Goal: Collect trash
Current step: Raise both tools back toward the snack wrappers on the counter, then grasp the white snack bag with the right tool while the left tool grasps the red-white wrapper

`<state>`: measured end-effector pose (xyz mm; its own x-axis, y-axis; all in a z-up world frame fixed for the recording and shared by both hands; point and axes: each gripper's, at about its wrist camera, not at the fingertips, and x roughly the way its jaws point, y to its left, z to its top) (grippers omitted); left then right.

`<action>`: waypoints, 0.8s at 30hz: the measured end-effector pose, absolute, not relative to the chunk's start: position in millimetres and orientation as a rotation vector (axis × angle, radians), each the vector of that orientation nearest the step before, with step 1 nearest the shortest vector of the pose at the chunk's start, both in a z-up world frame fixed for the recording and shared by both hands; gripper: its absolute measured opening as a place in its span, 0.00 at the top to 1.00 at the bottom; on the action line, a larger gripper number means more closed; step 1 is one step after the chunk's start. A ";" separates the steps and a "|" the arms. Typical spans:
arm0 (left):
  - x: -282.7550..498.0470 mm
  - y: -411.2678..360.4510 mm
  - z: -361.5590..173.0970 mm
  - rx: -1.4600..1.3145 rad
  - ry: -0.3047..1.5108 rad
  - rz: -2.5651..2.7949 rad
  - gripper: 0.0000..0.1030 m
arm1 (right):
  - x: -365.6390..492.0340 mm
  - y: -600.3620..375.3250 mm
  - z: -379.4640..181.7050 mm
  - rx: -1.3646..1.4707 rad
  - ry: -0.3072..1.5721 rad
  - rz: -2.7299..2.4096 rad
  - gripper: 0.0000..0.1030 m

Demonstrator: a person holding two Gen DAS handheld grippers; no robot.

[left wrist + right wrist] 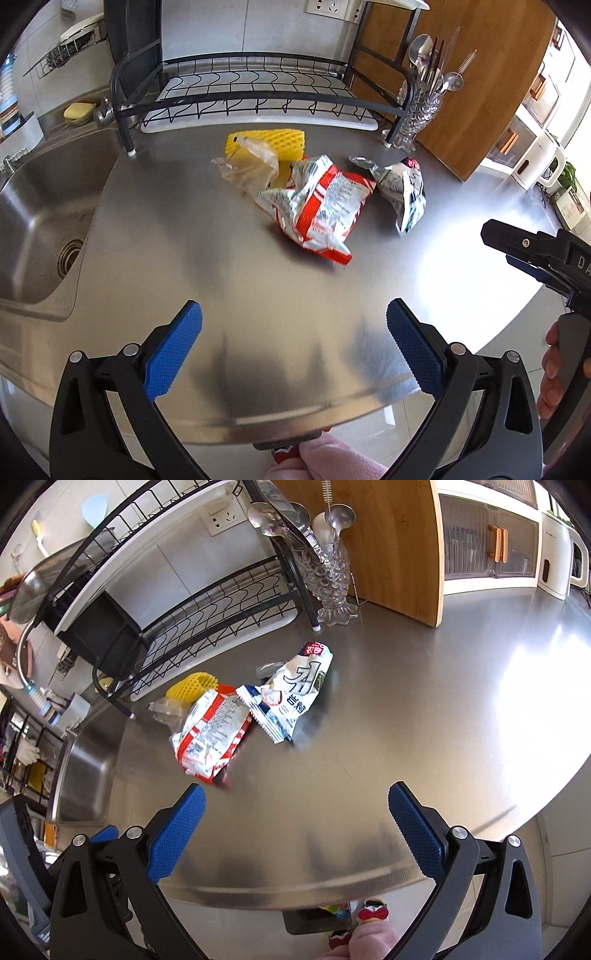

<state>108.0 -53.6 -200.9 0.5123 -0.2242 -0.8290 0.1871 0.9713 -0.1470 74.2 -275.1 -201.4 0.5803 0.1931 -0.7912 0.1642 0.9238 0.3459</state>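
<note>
A crumpled red and white snack bag lies on the steel counter; it also shows in the right wrist view. A white and blue wrapper lies to its right, also seen from the right wrist. A clear plastic bag rests on a yellow foam net behind them. My left gripper is open and empty, hovering over the counter's near edge. My right gripper is open and empty too, short of the trash. Its body shows at the right of the left wrist view.
A sink lies to the left. A black dish rack stands behind the trash. A glass cutlery holder and a wooden board stand at the back right. The counter edge runs just under both grippers.
</note>
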 end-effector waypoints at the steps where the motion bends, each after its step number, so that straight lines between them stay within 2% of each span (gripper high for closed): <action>1: 115.3 -56.3 -200.0 -0.041 0.999 -0.245 0.08 | 81.9 -276.6 -201.6 0.413 0.959 0.023 0.03; 11: 182.7 -87.0 -194.8 -0.023 0.966 -0.276 0.08 | 165.4 -288.6 -199.6 0.394 0.960 0.054 0.04; 17: 212.2 -108.4 -209.1 0.023 0.980 -0.301 0.10 | 203.3 -293.0 -221.1 0.387 1.015 0.045 0.07; 22: 225.5 -113.6 -235.1 0.020 1.050 -0.305 0.18 | 219.8 -294.6 -250.4 0.404 1.097 0.061 0.15; 24: 225.1 -112.5 -246.3 -0.001 1.087 -0.306 0.29 | 220.8 -292.9 -259.4 0.406 1.117 0.087 0.24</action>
